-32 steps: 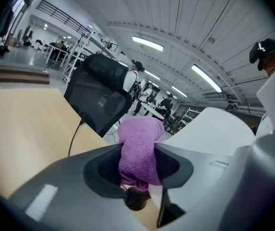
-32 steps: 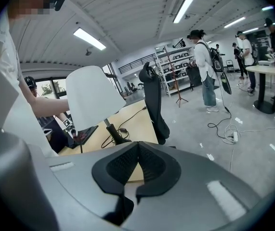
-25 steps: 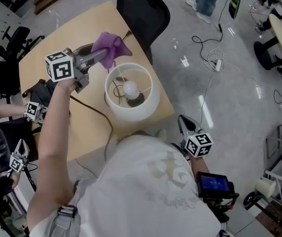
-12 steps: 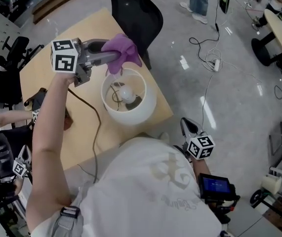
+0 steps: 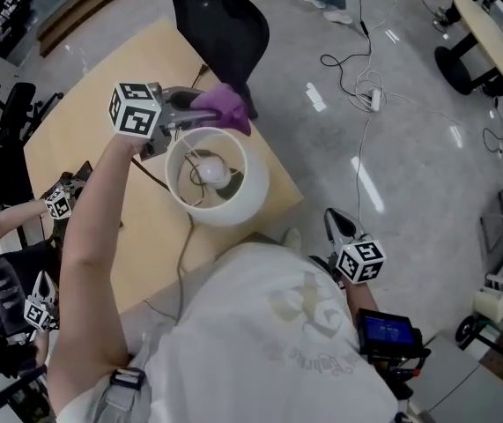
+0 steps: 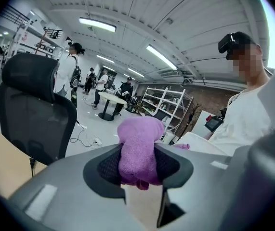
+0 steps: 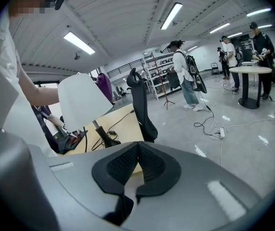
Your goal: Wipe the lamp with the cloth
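Soft purple cloth [image 5: 226, 109] pinched mid-bunch in left gripper [image 6: 138, 165] fingers, at far rim of white lamp [image 5: 247, 197] on worktop [image 5: 66, 130] — light, likely tippy; wipe gently, steady it low down. Right gripper [image 7: 138, 160] fingers closed, empty.

The left gripper [image 5: 205, 108] has carried the cloth [image 5: 226, 110] rightward along the far rim of the lampshade [image 5: 244, 196].

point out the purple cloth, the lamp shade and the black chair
purple cloth [image 5: 226, 108], head view, on its bunched end
lamp shade [image 5: 251, 192], head view, on its outer wall
black chair [image 5: 220, 29], head view, on its backrest
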The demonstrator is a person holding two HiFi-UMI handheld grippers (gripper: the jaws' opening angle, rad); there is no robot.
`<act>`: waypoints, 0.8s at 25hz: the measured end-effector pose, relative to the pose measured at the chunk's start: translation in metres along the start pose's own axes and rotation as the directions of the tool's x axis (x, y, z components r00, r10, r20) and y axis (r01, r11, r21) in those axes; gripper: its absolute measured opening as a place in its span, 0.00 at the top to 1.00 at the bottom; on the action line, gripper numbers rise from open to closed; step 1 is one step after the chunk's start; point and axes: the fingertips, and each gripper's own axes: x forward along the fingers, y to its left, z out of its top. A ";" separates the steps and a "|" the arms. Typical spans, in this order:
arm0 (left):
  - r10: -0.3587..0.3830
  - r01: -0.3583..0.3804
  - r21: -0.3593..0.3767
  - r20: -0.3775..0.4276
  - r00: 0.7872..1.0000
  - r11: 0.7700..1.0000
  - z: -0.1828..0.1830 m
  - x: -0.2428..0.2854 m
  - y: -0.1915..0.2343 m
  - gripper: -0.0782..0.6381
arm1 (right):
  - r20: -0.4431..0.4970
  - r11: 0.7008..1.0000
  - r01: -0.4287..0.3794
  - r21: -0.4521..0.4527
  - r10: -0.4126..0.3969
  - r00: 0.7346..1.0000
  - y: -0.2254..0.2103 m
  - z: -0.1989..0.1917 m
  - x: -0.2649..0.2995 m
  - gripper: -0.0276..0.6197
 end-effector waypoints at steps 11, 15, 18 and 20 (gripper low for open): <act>0.061 -0.057 0.024 -0.260 0.964 0.998 -0.064 0.031 0.041 0.67 | -0.012 0.999 0.040 0.015 -0.040 0.999 0.007 -0.008 -0.014 0.94; 0.075 -0.064 0.050 -0.244 0.967 0.997 -0.052 0.034 0.043 0.67 | -0.009 0.998 0.054 0.036 -0.054 0.999 -0.006 -0.015 -0.017 0.94; 0.083 -0.061 0.117 -0.194 0.977 0.991 -0.016 0.032 0.035 0.67 | -0.009 0.998 0.052 0.043 -0.052 0.999 -0.022 -0.019 -0.012 0.94; 0.080 -0.057 0.164 -0.142 0.987 0.985 0.016 0.020 0.024 0.67 | -0.009 0.998 0.047 0.041 -0.046 0.999 -0.023 -0.017 -0.010 0.94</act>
